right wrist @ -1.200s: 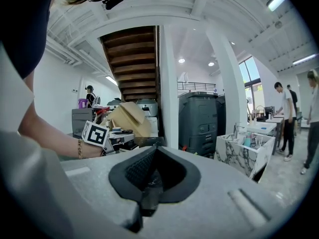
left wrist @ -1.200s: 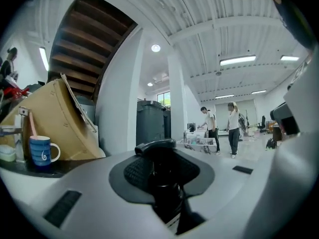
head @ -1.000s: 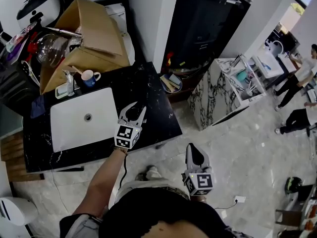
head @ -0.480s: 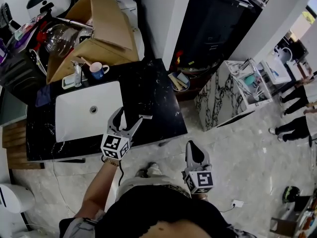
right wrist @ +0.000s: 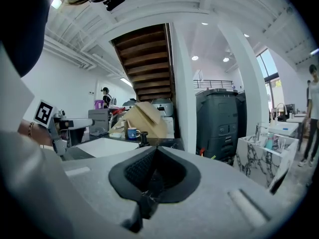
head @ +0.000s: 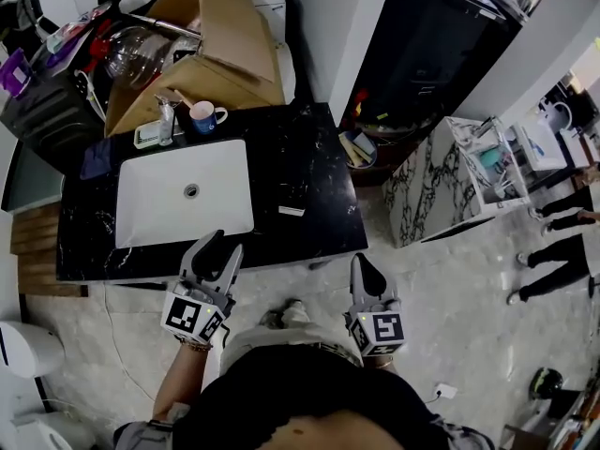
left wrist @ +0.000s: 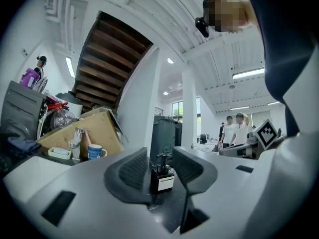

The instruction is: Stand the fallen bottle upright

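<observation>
A small black bottle (head: 292, 211) with a white label stands upright on the black counter (head: 319, 172), right of the sink. In the left gripper view the bottle (left wrist: 162, 179) shows between my jaws but well beyond them, untouched. My left gripper (head: 223, 245) hangs in front of the counter's near edge, level. Its jaws (left wrist: 159, 156) are closing with nothing between the pads. My right gripper (head: 362, 262) is shut and empty, off the counter to the right. From the right gripper (right wrist: 154, 152) view, the bottle (right wrist: 144, 138) is seen far off.
A white sink basin (head: 183, 200) fills the counter's left half. A blue mug (head: 202, 115) and a soap dish stand behind it, under an open cardboard box (head: 225, 45). A marble-patterned cabinet (head: 441, 186) stands to the right, with people farther right on the floor.
My left gripper let go of the bottle, opened wide, then drew back off the counter toward the person while narrowing. The bottle stays upright. The right gripper shifted slightly.
</observation>
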